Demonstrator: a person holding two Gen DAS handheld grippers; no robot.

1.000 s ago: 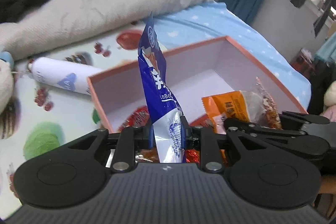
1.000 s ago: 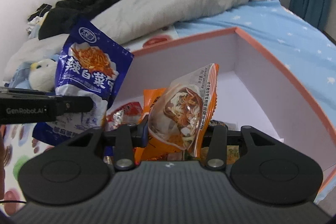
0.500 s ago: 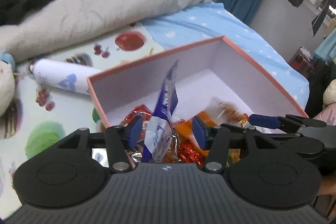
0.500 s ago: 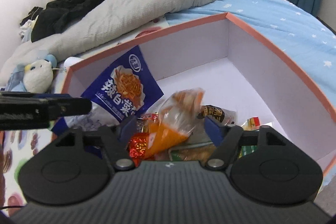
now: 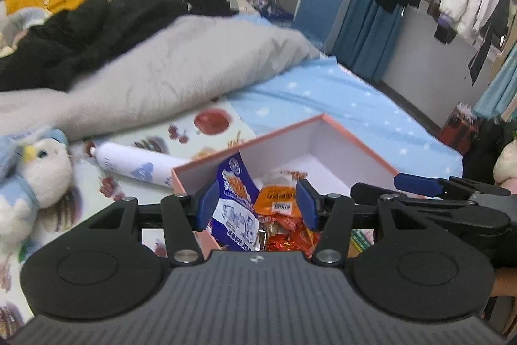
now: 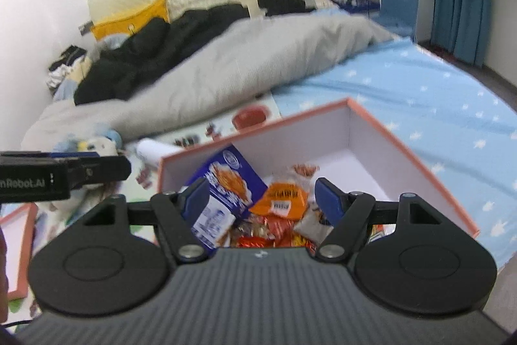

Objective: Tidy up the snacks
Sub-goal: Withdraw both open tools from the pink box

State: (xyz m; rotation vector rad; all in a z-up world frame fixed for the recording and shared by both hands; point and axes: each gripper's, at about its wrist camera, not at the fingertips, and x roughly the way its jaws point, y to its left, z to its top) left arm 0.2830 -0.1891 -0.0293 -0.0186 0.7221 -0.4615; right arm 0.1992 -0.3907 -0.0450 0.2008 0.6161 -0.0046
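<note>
A pink-rimmed white box [image 5: 355, 139] [image 6: 404, 147] sits on the bed and holds a heap of snack packets. A blue-and-white packet [image 5: 237, 206] [image 6: 226, 183] leans against the box's left wall. An orange packet [image 5: 279, 201] [image 6: 284, 196] lies beside it on red-wrapped sweets. My left gripper [image 5: 257, 199] hovers open above the box's near end, its blue pads apart and touching nothing. To its right, my right gripper [image 6: 261, 194] also hangs open over the heap and holds nothing. Each gripper's fingers [image 5: 420, 183] [image 6: 80, 172] show at the edge of the other's view.
A white bottle [image 5: 135, 165] lies on the fruit-print mat left of the box, with a plush bird [image 5: 35, 177] further left. A grey duvet [image 5: 177, 73] and black clothes cover the far bed. A pink-rimmed lid [image 6: 19, 235] lies at the left.
Both grippers opened and let go: the blue packet and the orange packet dropped into the box. Both grippers then rose and drew back from it.
</note>
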